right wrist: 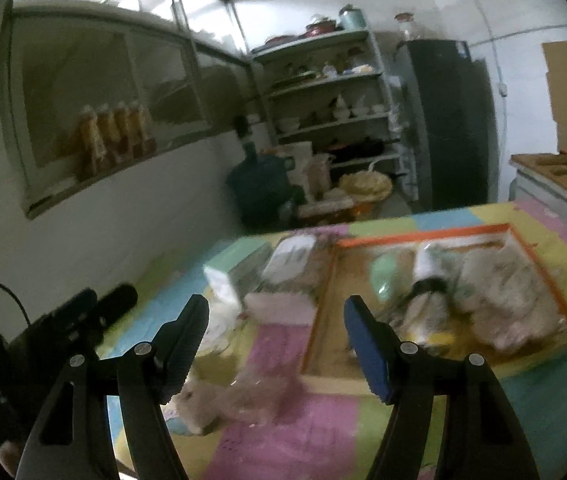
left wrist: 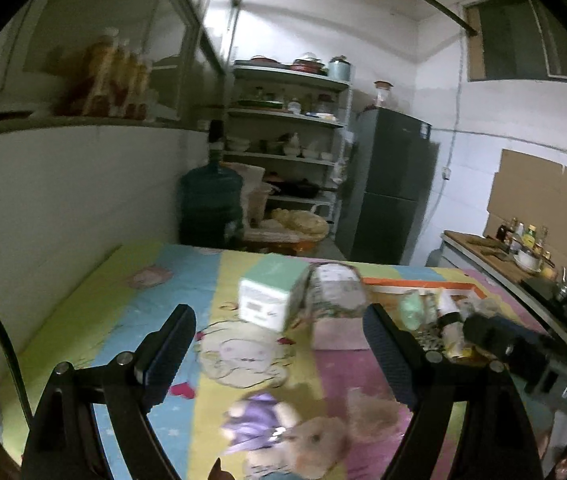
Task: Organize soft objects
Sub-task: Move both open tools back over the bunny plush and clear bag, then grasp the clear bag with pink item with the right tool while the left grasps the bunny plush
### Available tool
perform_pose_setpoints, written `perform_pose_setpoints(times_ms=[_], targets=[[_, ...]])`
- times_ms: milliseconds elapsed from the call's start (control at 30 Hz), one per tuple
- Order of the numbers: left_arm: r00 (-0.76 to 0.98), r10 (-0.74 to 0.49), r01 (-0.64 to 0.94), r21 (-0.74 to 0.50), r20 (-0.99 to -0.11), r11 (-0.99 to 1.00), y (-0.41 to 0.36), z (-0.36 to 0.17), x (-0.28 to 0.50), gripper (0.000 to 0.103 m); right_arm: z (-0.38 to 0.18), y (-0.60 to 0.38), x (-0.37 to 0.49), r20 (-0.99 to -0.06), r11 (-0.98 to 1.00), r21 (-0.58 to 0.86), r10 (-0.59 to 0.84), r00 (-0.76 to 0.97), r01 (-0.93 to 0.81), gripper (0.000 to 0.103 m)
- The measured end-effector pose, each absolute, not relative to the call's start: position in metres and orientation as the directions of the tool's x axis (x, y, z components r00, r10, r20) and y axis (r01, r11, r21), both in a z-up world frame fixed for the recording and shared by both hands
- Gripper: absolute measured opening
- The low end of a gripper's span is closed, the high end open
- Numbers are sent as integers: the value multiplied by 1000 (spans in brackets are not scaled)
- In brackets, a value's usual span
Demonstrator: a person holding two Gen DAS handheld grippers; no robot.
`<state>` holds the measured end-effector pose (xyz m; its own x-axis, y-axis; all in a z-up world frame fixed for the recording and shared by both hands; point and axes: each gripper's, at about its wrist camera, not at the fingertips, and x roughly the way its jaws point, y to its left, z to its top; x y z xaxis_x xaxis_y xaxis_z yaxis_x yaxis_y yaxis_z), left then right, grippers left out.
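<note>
A big table (left wrist: 95, 304) with a bright patchwork cloth fills the near part of the room. Behind it stands a dark fridge (left wrist: 391, 188), and next to that a white shelf (left wrist: 287, 120) full of bowls and pots. A blue water jug (left wrist: 211, 200) sits on the floor by the wall. On the table lies a flat tray (right wrist: 423, 236) with an orange rim, and soft, crumpled things are piled inside it, too blurry to name. Just left of the tray is a green and white box (left wrist: 271, 292), touching a wrapped pack (left wrist: 335, 288), with a pale pink pack (right wrist: 279, 306) in front of them. Close to the near edge lies a teddy (left wrist: 283, 436) in a purple dress, on its side on the cloth, not in the tray. A fluffy pale thing (right wrist: 219, 396) lies beside it, blurred. The left gripper (left wrist: 279, 344) hangs above the table with its jaws wide apart and nothing in them; the teddy lies below and between them, not touched. The right gripper (right wrist: 275, 340) is also spread wide and holds nothing, and it points at the near left corner of the tray.
</note>
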<state>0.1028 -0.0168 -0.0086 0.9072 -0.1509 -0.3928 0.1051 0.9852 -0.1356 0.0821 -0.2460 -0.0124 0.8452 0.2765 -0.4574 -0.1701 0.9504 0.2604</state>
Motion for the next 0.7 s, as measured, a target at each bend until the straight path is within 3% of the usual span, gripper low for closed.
perform_pose_setpoints(times_ms=[400, 700], targets=[[886, -142, 79, -159, -440, 984, 19, -40, 99, 85, -82, -202, 103, -586, 937, 307, 324, 742, -166, 72], [872, -161, 93, -166, -463, 982, 20, -52, 101, 85, -107, -202, 110, -621, 934, 326, 328, 712, -145, 72]])
